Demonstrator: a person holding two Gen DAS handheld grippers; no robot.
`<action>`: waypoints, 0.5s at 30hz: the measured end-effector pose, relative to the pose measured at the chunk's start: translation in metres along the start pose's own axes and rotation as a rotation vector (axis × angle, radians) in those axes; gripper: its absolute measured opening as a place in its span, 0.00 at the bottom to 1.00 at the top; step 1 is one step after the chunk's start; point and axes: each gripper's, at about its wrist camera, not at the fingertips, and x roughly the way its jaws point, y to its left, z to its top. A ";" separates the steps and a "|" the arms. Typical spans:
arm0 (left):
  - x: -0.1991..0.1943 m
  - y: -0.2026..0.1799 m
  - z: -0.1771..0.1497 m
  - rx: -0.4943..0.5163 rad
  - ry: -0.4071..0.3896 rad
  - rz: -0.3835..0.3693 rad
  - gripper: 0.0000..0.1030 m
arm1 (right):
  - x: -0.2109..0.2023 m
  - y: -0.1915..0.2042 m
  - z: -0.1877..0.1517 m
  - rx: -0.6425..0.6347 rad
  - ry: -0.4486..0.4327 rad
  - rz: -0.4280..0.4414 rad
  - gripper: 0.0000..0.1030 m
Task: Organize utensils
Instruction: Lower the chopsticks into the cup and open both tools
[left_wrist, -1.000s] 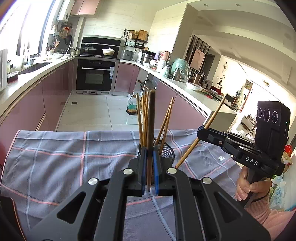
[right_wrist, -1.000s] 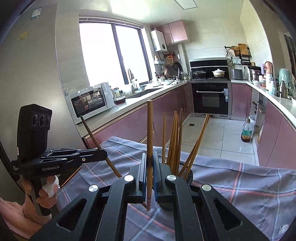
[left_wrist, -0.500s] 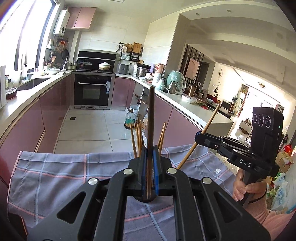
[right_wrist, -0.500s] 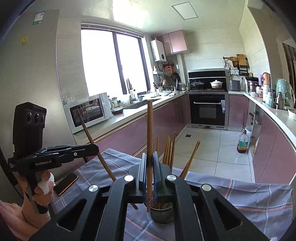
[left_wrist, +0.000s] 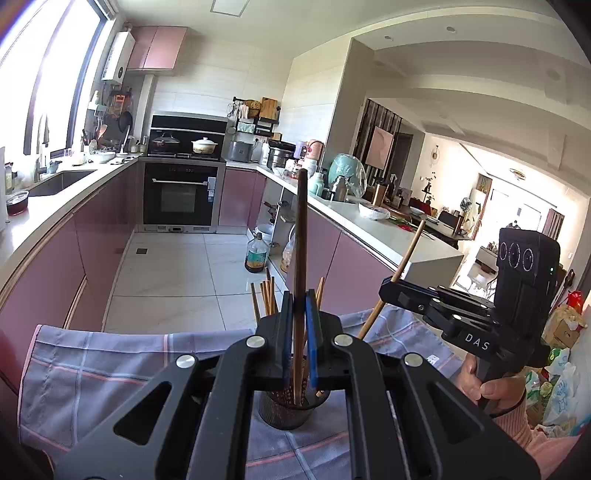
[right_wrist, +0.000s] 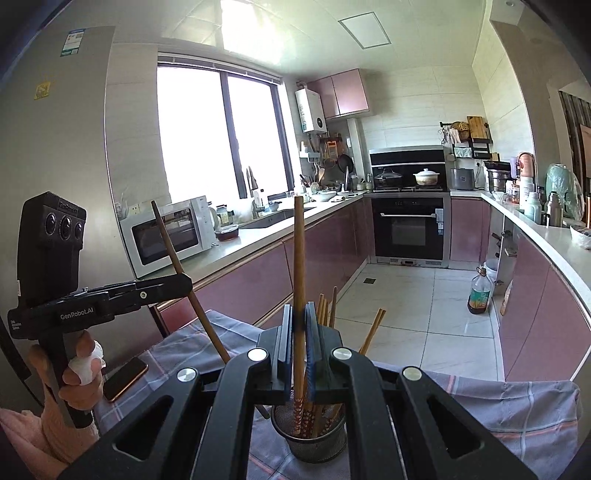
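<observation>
Wooden chopsticks, one in each claw. My left claw (left_wrist: 297, 339) is clamped on a dark chopstick (left_wrist: 300, 258) that stands nearly upright, long axis vertical, thick end up and thin end down inside the holder (left_wrist: 284, 411) just below the pads. My right claw (right_wrist: 297, 343) grips a second, lighter chopstick (right_wrist: 298, 266), also upright, its patterned tip dipping into the same holder (right_wrist: 312, 441).

That holder is a dark mesh cup standing on a grey checked cloth (left_wrist: 110, 354) with pink lines, which covers the counter. Inside it I count about six more chopsticks (left_wrist: 266, 299) in the left view, their top ends fanning up and slightly outward; in the right view the bundle (right_wrist: 325, 312) shows roughly the same number, one leaning off to the right. The exact count is hard to fix where the claws cover them.

Each view also catches the other claw from the side: the right one (left_wrist: 386, 286) with its chopstick slanting up to the right, the left one (right_wrist: 186, 282) with its chopstick slanting up to the left.

One phone (right_wrist: 123, 376) lies flat on the cloth near the left hand (right_wrist: 79, 376).

Beyond the counter: one microwave (right_wrist: 168, 234), one oven (left_wrist: 181, 197), one oil bottle (left_wrist: 255, 254) on the floor.
</observation>
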 end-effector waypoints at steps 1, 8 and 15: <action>0.002 -0.001 -0.001 0.000 0.005 -0.001 0.07 | 0.002 -0.001 0.000 0.001 0.002 -0.003 0.05; 0.023 -0.006 -0.006 -0.005 0.059 -0.001 0.07 | 0.018 -0.003 -0.004 0.014 0.025 -0.014 0.05; 0.041 -0.011 -0.008 0.003 0.102 0.004 0.07 | 0.029 -0.004 -0.011 0.019 0.054 -0.016 0.05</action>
